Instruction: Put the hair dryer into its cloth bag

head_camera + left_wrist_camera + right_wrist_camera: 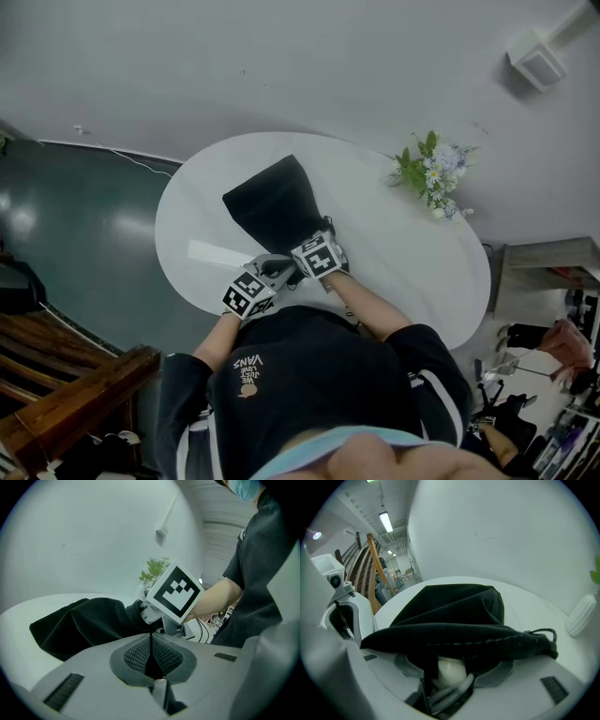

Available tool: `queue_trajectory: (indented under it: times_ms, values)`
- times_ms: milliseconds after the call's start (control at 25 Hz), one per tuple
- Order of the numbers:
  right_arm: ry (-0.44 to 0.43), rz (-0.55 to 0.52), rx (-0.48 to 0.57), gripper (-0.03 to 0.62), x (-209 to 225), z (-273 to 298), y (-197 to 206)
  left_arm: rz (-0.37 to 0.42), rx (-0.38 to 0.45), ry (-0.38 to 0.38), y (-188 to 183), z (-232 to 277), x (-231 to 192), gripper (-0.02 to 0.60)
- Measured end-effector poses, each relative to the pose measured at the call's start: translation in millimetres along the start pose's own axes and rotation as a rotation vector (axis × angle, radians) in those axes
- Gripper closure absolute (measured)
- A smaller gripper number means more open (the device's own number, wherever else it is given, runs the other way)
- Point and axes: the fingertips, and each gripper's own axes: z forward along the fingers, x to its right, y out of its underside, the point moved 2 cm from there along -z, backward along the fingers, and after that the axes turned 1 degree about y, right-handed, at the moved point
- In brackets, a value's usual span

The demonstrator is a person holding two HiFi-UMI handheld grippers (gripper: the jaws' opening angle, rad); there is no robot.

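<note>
The black cloth bag [275, 208] lies on the round white table [403, 253], its mouth toward me. Both grippers sit at that mouth. My left gripper [263, 280] [151, 651] is shut, pads together, with nothing clearly between them; the bag [79, 623] lies just past it. My right gripper [304, 266] [452, 662] is under the bag's drawstring hem [487, 639]. Its jaws stand slightly apart on a white rounded end of the hair dryer [451, 670], with grey cord [452, 690] looped below. The rest of the dryer is hidden in the bag.
A small pot of flowers [431, 173] stands at the table's far right. A wooden bench [66, 394] is on the floor to my left. Clutter lies on the floor at the right [553, 375].
</note>
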Motion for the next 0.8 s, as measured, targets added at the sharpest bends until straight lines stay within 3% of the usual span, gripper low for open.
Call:
queue_trajectory:
  times_ms: [400,800]
  values:
    - [0.014,0.086,0.156,0.368,15,-41,0,-0.007,0.064,-0.022,-19,7,14,0.554]
    - [0.122,0.166,0.218,0.368,62,-83,24,0.025,0.072,-0.057,-31,28,36,0.554]
